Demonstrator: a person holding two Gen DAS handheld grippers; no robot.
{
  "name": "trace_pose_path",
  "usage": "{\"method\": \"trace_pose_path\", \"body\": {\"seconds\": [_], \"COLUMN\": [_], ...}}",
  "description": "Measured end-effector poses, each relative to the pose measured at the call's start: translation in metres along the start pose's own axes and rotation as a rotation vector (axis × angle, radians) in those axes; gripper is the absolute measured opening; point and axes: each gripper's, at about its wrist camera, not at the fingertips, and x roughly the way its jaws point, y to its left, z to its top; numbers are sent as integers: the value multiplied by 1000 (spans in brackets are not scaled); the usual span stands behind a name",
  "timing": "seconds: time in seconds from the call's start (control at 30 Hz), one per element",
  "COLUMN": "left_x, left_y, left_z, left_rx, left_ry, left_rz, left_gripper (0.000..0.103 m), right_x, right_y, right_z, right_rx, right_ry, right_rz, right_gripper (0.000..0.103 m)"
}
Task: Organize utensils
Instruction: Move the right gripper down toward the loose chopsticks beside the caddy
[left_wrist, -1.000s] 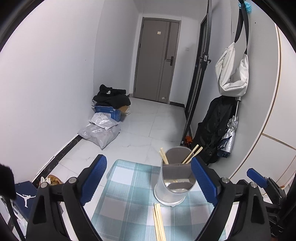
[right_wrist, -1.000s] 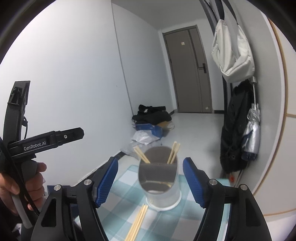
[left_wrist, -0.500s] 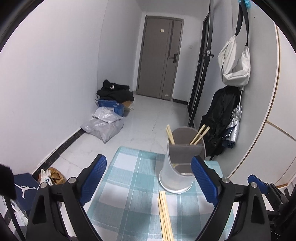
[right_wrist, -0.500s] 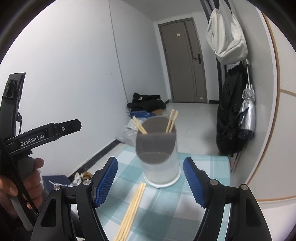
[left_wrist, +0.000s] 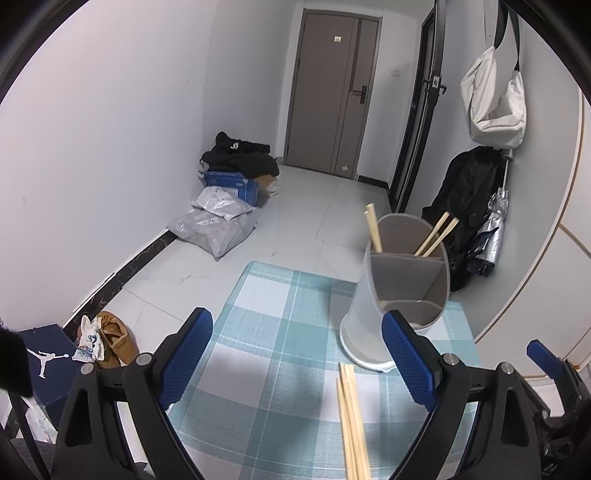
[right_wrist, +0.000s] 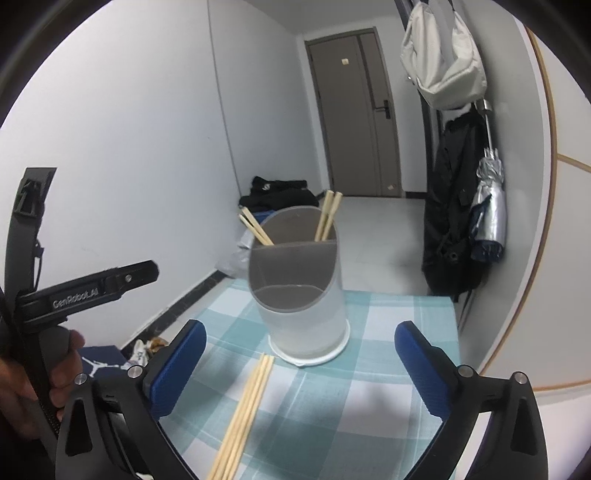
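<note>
A: So, how far along is the tidying?

B: Partly done, I'd judge. A grey-and-white holder (right_wrist: 301, 291) stands upright on a checked cloth (right_wrist: 388, 387). Its rear section holds chopsticks (right_wrist: 327, 216): 2 lean right, others lean left. The front section looks empty.

A: What remains?

B: A bundle of loose chopsticks (right_wrist: 243, 413) lies flat on the cloth, just in front of the holder's base, not touching it.

A: And the tools?

B: The left gripper (left_wrist: 295, 362) and right gripper (right_wrist: 299, 365) both hang above the cloth, jaws spread wide, holding nothing.

A: Anything in the way?

B: Nothing between grippers and chopsticks. Bags, a blue box and shoes sit on the floor beyond; coats hang on the right wall.
</note>
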Motion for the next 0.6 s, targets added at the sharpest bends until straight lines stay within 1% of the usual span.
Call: {"method": "trace_pose_path", "body": {"seconds": [0.13,0.2,0.3,0.43,0.5,0.6], "left_x": [2,3,9,11,13,20], "left_y": [1,2,3,9,11,18], "left_z": [0,1,2,4,4,4], "left_rx": [6,3,-8,-20,-21,-28], "left_ry": [-7,2,26,27,28,45], "left_rz": [6,-5,-11,-6,7,39], "left_gripper": [91,91,91,91,91,91], "right_x": [13,21,36,57,62,68], "right_y": [-2,-3,-6,-10,-10,-4], "right_z": [-3,-5,-8,-16,-19,-22], "right_rx": [10,9,28,77,86,52], "right_ry": [40,64,136,240,254,266], "right_rz": [-11,-13,2,4,8,-1], "right_gripper": [103,103,103,103,103,103]}}
